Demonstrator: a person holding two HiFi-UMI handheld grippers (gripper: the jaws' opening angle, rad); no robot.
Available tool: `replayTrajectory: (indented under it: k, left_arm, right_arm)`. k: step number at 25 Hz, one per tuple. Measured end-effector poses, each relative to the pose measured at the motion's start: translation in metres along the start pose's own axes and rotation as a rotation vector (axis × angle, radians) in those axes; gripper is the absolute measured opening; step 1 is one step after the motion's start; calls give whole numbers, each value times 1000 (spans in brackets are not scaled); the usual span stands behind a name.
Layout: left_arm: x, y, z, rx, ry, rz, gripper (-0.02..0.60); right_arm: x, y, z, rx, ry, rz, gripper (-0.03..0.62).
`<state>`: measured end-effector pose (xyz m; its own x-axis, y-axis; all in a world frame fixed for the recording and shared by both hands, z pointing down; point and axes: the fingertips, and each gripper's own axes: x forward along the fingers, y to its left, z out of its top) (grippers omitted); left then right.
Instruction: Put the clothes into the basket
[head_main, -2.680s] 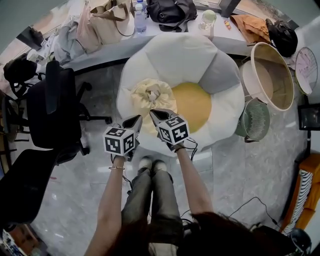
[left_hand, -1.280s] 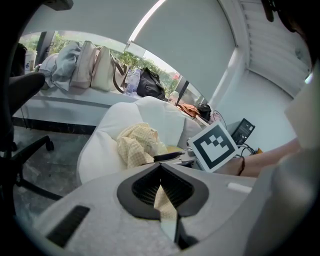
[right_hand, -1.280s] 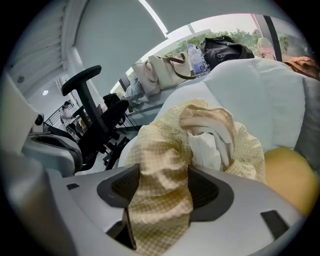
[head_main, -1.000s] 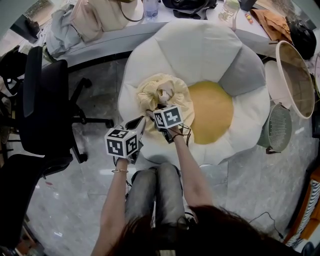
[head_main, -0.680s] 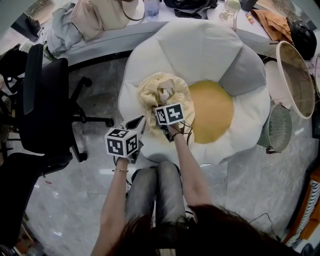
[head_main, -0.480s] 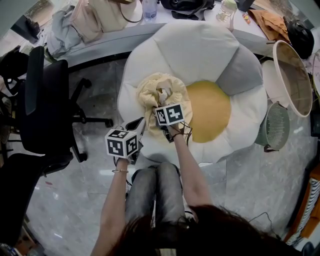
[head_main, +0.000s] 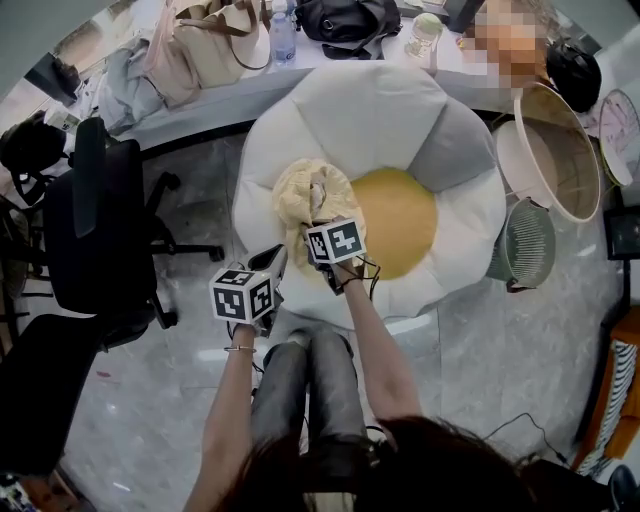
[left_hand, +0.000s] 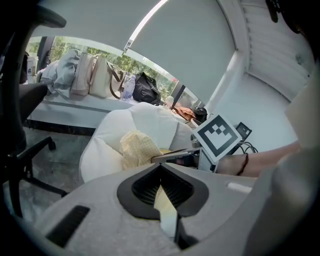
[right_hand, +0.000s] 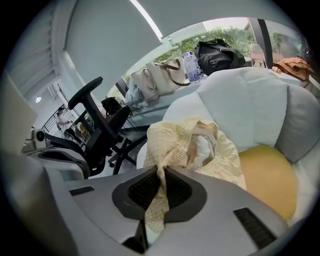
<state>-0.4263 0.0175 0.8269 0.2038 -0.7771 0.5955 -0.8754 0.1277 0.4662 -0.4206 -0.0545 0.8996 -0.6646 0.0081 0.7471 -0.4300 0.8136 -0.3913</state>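
**Yellow garment, gripped at both claws on the flower cushion**

Item 1. Left claw (left_hand: 160, 167): jaws drawn together on a pale strip of cloth (left_hand: 166, 210) that runs down between the pads (whether it belongs to the garment below cannot be told). It is held at the near edge of the cushion, just left of the other claw.

Item 2. Right claw (right_hand: 161, 172): jaws have just been closing and are now clenched on a fold of the yellow garment (right_hand: 192, 142), which passes up between the pads.

Item 3. The yellow garment: checked weave, bunched in a heap with a white lining showing. It lies on the left half of the cushion, beside the yellow centre.

Item 4. Flower-shaped cushion (head_main: 370, 100): white petals, one grey, on the floor.

Item 5. Office chair (head_main: 95, 215): black, left of the cushion.

Item 6. Basket (head_main: 555, 150): large, round, beige, tilted, right of the cushion and well apart from the garment. A small green bin (head_main: 525, 245) stands just below it.

Item 7. Tabletop (head_main: 200, 95): behind the cushion, carrying a beige handbag (head_main: 205, 45), a bottle (head_main: 282, 35) and a black bag (head_main: 345, 18).
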Motion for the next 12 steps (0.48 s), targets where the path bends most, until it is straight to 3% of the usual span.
replayTrajectory:
  k: [12]
  left_arm:
    - [-62,-53,43,-6,-5,-20,11]
  right_arm:
    - [-95,36,37,10,-53,-34,26]
